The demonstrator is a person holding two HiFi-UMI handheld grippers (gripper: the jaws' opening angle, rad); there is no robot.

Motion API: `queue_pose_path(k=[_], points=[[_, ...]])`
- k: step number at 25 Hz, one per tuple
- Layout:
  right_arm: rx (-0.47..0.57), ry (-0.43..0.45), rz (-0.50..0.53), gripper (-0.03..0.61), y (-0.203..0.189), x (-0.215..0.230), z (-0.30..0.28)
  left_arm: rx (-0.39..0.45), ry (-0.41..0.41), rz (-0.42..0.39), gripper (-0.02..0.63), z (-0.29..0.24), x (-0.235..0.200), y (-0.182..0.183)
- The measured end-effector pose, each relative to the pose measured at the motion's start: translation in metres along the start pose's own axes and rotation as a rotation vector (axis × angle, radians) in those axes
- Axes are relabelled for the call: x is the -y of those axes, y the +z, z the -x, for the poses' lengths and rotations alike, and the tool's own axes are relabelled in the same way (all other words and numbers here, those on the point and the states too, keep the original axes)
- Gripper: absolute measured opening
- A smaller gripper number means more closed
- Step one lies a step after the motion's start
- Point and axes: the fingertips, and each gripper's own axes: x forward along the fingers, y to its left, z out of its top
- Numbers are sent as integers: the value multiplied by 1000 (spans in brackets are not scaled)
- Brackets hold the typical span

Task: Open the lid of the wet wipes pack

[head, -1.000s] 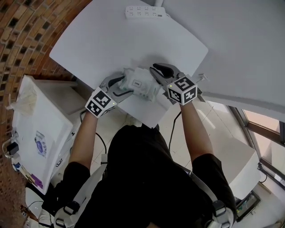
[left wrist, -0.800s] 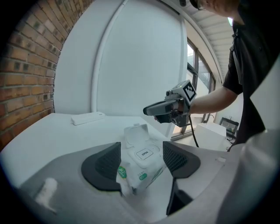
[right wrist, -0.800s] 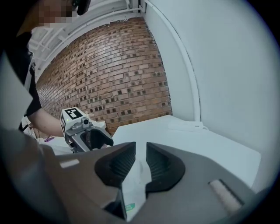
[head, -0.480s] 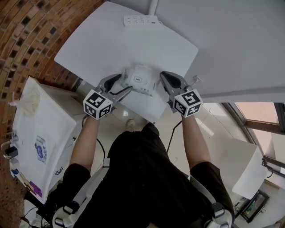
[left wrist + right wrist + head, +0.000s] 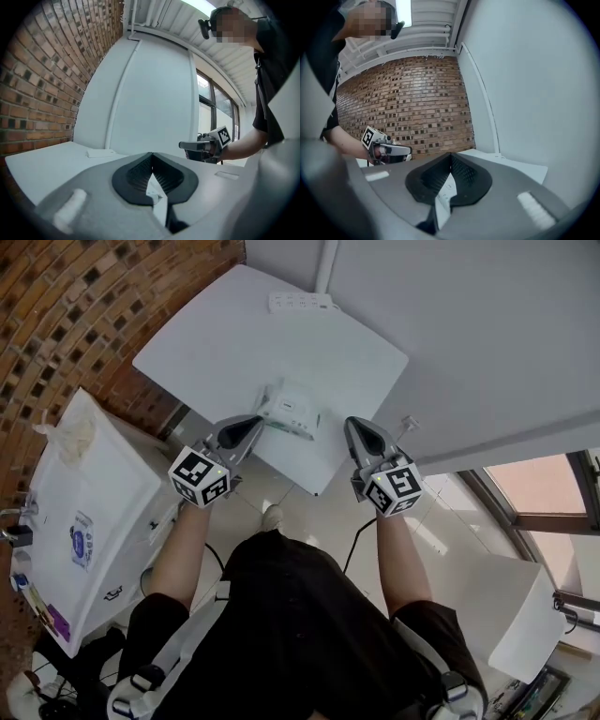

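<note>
A white counter stands against a pale wall, with a brick wall on the left and a power strip at its far edge. The wet wipes pack lies by the near edge, probably so both hands can reach it. The left tool hovers just left of the pack and the right tool well to its right. Each is pinched fully together on nothing and each view looks across at the other tool. Neither steadies the pack, so no grip is being made. The lid is too small to read.
</note>
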Motion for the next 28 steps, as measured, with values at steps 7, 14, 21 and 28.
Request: queue_pose_path(k=[7, 14, 21, 28], points=[[23, -8, 25, 6, 13, -10, 88, -9, 97, -98, 2, 1, 61, 1], [67, -37, 24, 6, 22, -7, 178, 59, 103, -71, 2, 4, 144, 12], [111, -15, -21, 6, 12, -24, 233, 86, 216, -40, 2, 43, 193, -1], [115, -10, -59, 5, -9, -49, 257, 134, 279, -3, 2, 101, 217, -8]])
